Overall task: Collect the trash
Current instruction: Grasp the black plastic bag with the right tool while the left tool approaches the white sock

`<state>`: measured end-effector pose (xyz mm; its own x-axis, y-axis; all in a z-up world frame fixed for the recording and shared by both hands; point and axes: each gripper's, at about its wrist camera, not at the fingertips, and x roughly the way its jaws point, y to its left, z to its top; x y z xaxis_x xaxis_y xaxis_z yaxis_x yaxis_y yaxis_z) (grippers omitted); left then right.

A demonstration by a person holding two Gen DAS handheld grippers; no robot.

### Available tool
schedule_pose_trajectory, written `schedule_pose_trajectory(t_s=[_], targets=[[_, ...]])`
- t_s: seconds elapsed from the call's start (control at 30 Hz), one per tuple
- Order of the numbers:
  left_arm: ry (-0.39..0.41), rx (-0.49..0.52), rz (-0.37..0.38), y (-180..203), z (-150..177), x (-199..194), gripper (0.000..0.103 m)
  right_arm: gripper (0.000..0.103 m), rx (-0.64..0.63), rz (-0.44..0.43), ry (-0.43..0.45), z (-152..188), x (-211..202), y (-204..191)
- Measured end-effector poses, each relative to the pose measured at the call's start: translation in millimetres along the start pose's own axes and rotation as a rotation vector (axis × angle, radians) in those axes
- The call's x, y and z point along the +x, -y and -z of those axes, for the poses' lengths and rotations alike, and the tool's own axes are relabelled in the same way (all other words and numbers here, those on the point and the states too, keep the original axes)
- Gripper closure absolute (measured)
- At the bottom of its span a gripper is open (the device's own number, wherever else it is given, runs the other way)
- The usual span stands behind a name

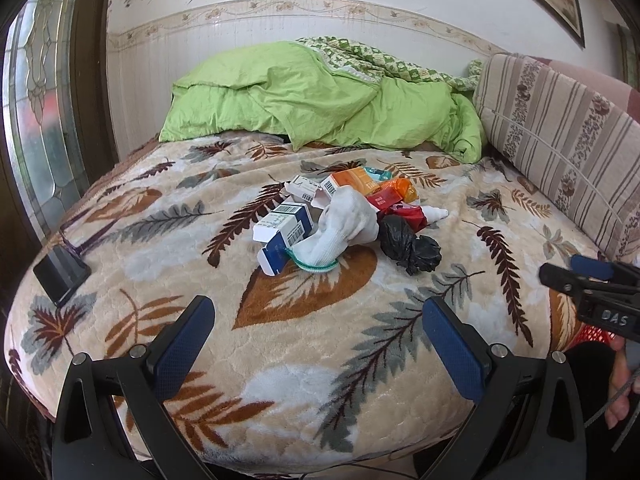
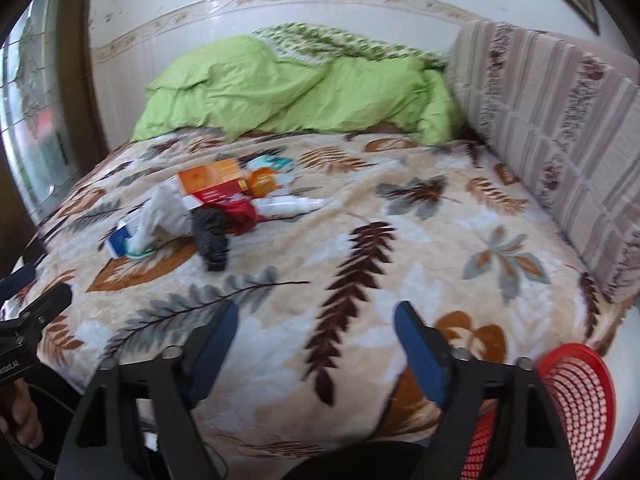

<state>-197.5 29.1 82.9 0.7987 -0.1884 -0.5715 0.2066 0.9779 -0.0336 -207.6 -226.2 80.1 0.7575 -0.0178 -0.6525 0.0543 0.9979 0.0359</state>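
Both my left tongs [image 1: 318,322] and right tongs [image 2: 316,328] spread, empty; loose pile of crumpled boxes and wrappers [image 1: 344,216] could scatter on the plush leaf-print blanket [image 1: 280,380]; red mesh basket [image 2: 576,396] sits well apart, so drops are likely.

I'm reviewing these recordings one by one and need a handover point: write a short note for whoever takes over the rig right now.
Left gripper: open, empty, hovering over the leaf-pattern blanket.
Right gripper: open, nothing between the fingers, also over the blanket.
Trash pile sits mid-bed: blue and white box, orange box, white sock, black bag, red wrapper, small white bottle.
Red mesh basket stands beside the bed's near corner, by the right gripper.
Done: nothing visibly collected.
Left: move every piece into the basket.
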Motion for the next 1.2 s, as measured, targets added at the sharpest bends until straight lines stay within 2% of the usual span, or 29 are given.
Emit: schedule_pose_trajectory(t_s=[0.07,0.1,0.2,0.3,0.33,0.37,0.47,0.53,0.67,0.8,0.93,1.07,1.2], targets=[[-0.009,-0.016,0.004,-4.1,-1.0,2.1,0.003,0.032,-0.008,-0.072,-0.032,-8.7,14.7,-9.8],[-0.014,-0.020,0.008,-5.8,-1.3,3.1,0.007,0.040,-0.011,-0.103,-0.038,-13.6,21.5,-14.8],[-0.025,-0.033,0.014,-10.5,-1.4,5.1,0.014,0.048,-0.046,-0.164,-0.080,-31.2,48.4,-36.2],[-0.031,-0.050,0.018,-16.4,-1.3,6.6,0.014,0.051,-0.041,-0.199,-0.113,-46.7,76.3,-51.4],[-0.034,-0.054,0.019,-17.8,-1.1,7.0,0.014,0.054,-0.051,-0.215,-0.134,-50.7,87.8,-58.1],[-0.038,-0.057,0.021,-18.8,-1.1,7.9,0.014,0.064,-0.061,-0.216,-0.146,-53.8,100.0,-64.4],[-0.049,-0.062,0.026,-20.7,-2.2,11.2,0.017,0.070,-0.075,-0.201,-0.177,-54.6,129.9,-74.2],[-0.056,-0.062,0.032,-21.7,-4.6,15.0,0.018,0.074,-0.060,-0.224,-0.182,-52.1,137.9,-72.2],[-0.075,-0.061,0.056,-20.3,-14.7,30.7,0.026,0.080,-0.076,-0.255,-0.147,-49.4,129.1,-69.8],[-0.108,-0.059,0.086,-14.3,-26.3,53.9,0.026,0.082,-0.020,-0.285,-0.147,-45.6,115.2,-50.5],[-0.142,-0.007,0.095,4.4,-40.4,87.1,0.026,0.082,0.053,-0.303,-0.137,-42.4,103.0,-27.5],[-0.152,0.102,0.050,28.4,-50.7,120.5,0.026,0.082,0.122,-0.287,-0.122,-44.1,101.6,-8.0],[-0.187,0.132,0.021,37.9,-54.8,153.5,0.027,0.082,0.154,-0.281,-0.128,-43.7,104.4,0.4]])
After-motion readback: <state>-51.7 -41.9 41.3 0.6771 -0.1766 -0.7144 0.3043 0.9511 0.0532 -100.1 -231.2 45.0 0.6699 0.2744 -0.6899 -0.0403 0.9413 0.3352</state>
